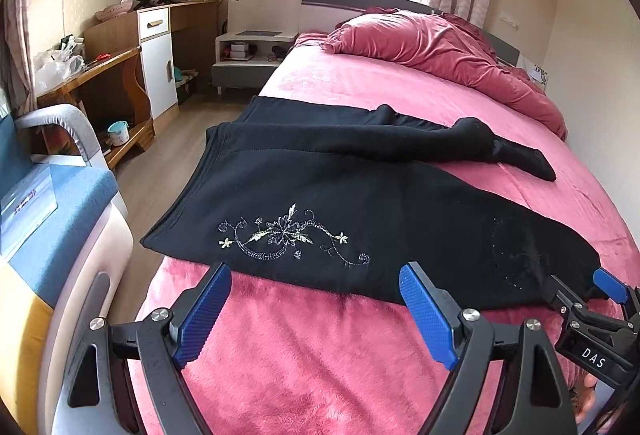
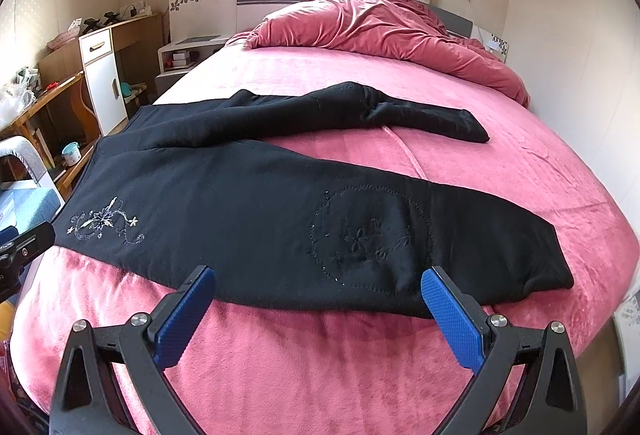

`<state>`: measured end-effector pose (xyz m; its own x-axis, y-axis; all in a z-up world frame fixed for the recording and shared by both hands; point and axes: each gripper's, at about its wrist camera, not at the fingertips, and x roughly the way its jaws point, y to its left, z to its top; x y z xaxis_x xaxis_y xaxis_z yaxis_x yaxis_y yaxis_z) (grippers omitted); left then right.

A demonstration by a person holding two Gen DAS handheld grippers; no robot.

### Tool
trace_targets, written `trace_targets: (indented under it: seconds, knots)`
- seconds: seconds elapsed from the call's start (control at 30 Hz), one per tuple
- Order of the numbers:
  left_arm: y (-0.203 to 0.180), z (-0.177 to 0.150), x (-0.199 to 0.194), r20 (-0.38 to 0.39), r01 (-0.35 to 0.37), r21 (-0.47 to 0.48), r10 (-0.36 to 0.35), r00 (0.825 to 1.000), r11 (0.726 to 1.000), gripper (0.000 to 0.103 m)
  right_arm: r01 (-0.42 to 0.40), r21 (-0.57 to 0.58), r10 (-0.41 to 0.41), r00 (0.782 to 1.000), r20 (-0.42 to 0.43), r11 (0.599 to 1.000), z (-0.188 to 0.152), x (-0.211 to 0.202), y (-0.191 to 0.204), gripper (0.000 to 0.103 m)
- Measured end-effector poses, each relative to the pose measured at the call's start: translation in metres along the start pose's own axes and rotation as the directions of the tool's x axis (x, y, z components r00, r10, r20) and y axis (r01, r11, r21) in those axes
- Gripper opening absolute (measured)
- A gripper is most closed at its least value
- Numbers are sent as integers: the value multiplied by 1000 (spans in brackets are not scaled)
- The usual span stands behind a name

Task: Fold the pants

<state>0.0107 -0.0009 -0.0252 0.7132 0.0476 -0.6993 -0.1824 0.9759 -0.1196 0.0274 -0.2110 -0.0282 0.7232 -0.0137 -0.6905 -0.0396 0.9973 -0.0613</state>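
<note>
Black pants lie flat across a pink bed, waistband to the left, both legs spread to the right. A pale flower embroidery marks the near hip. My left gripper is open just short of the near hem below that embroidery, holding nothing. My right gripper is open too, hovering at the near edge of the front leg beside a stitched oval patch. In the left wrist view the right gripper shows at the far right, by the leg's near edge.
The pink bed fills the foreground. A crumpled pink duvet lies at the headboard end. A blue armchair, wooden desk and white nightstand stand along the left.
</note>
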Motion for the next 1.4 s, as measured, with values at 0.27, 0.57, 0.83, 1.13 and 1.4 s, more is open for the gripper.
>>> trace_targets:
  seconds: [0.27, 0.57, 0.83, 1.13, 1.4]
  knots:
    - [1, -2, 3, -7, 1, 0, -1, 1000, 1000, 88, 1, -1, -1, 1000, -4, 1000, 0, 0, 0, 103]
    - [2, -4, 5, -15, -1, 1, 1, 1000, 1000, 88, -2, 0, 2, 1000, -18, 1000, 0, 2, 1, 103]
    - [2, -5, 9, -34, -4, 5, 5, 999, 1000, 88, -9, 1, 9, 999, -38, 1000, -3, 6, 1, 103]
    - [22, -10, 32, -122, -30, -34, 25, 992, 999, 88, -177, 166, 203, 967, -154, 970, -10, 27, -32, 103]
    - [33, 0, 13, -19, -146, 21, 147, 989, 989, 88, -128, 243, 173, 970, -172, 962, -19, 32, -80, 103]
